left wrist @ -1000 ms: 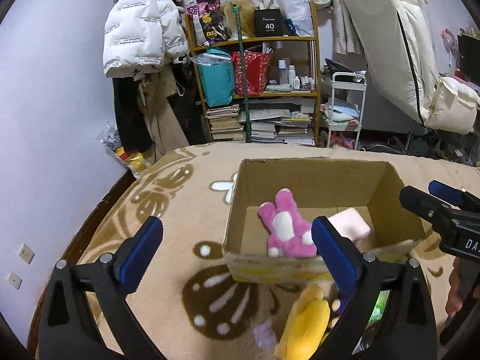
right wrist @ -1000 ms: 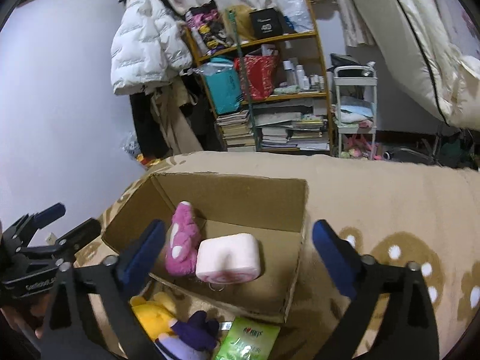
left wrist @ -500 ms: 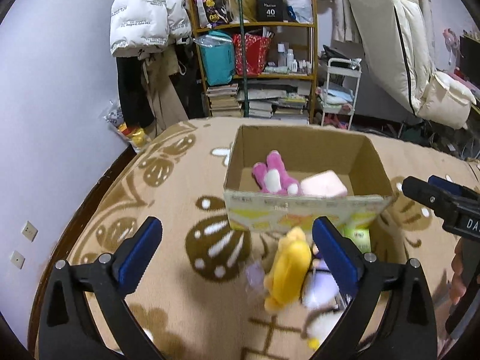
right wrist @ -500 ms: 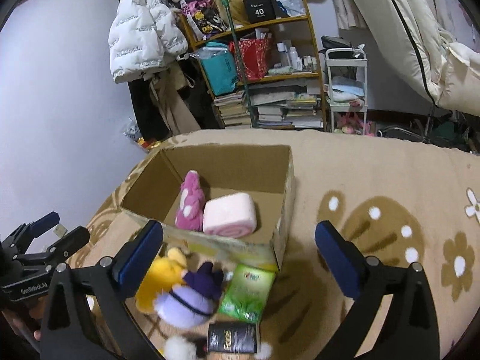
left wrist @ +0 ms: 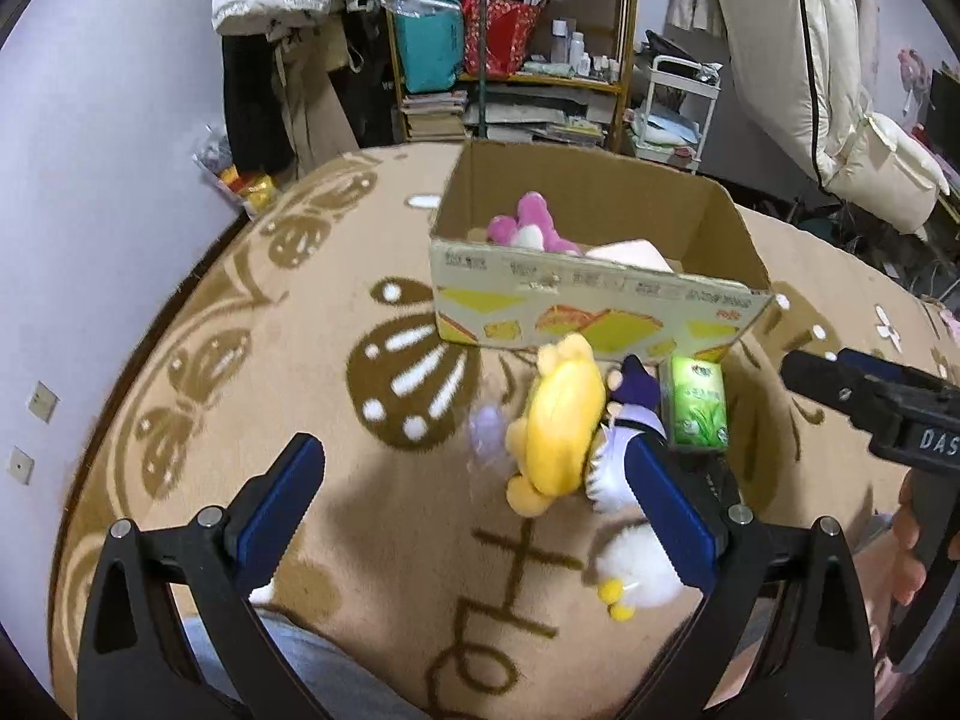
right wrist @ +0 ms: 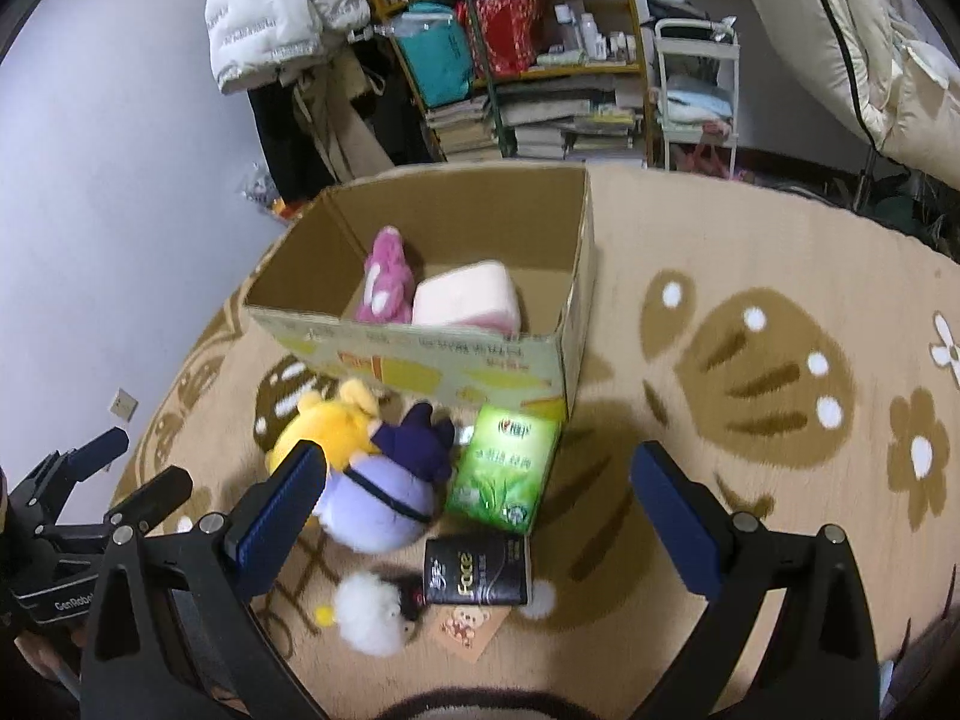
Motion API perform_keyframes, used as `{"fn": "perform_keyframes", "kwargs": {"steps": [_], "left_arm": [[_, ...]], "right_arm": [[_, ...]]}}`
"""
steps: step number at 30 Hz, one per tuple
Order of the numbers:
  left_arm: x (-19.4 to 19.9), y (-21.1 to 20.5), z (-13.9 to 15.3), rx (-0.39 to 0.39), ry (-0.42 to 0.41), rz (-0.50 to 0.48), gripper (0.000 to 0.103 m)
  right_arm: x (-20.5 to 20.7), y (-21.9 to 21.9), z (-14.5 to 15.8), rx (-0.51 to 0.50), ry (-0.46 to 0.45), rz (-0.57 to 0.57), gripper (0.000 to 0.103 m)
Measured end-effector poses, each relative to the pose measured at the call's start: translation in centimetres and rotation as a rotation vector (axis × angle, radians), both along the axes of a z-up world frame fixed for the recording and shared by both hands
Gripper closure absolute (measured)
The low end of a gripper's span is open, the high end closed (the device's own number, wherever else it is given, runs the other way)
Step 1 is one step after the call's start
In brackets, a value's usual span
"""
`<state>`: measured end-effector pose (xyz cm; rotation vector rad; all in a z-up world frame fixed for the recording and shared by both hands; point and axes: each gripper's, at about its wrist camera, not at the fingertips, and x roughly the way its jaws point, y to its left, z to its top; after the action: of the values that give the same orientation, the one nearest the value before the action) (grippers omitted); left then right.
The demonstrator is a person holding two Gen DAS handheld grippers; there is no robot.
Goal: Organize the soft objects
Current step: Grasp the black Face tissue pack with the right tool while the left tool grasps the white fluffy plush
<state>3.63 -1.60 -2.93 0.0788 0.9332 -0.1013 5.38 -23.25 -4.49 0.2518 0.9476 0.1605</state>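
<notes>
With both your left gripper (left wrist: 474, 498) and right gripper (right wrist: 474, 507) wide open and empty, pinch the light, squashy yellow plush (left wrist: 561, 420) across its plump middle, near the box (left wrist: 600, 312).

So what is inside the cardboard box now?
Inside the cardboard box lie a pink plush toy and a pale pink soft block, side by side. The near wall hides the floor in front of them.

Tan blanket (right wrist: 750, 228) with brown butterflies, white dots and flowers. Brown cardboard box (right wrist: 576, 276), front printed yellow and orange. Inside: pink-and-white plush (right wrist: 387, 276), pale pink roll plush (right wrist: 465, 300). Outside: yellow plush (right wrist: 327, 426), lilac-and-navy plush (right wrist: 390, 486), green tissue pack (right wrist: 504, 468), black pack (right wrist: 477, 570), white fluffy plush (right wrist: 366, 612). Tongs pads blue (right wrist: 279, 516).
</notes>
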Motion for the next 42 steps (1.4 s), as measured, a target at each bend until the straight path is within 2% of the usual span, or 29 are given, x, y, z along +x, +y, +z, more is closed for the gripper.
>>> {"fn": "perform_keyframes", "kwargs": {"steps": [10,16,23,33,42], "left_arm": [[0.2,-1.3,-1.4,0.028,0.037,-0.039,0.004],[0.0,-2.9,-2.3,0.050,0.043,-0.124,0.004],[-0.5,-5.5,-3.9,0.115,0.066,-0.228,0.004],[0.1,-6.8,-6.9,0.057,0.233,-0.299,0.004],[0.5,-7.3,-9.9,0.049,0.349,-0.287,0.004]], "right_arm": [[0.3,0.9,-2.1,-0.002,0.115,0.027,0.000],[0.7,0.9,-3.5,0.011,0.184,0.028,0.000],[1.1,0.8,-4.8,0.032,0.256,0.027,0.000],[2.3,1.6,-8.0,0.022,0.404,0.043,0.000],[2.9,2.3,-9.7,0.008,0.463,0.042,0.000]]}}
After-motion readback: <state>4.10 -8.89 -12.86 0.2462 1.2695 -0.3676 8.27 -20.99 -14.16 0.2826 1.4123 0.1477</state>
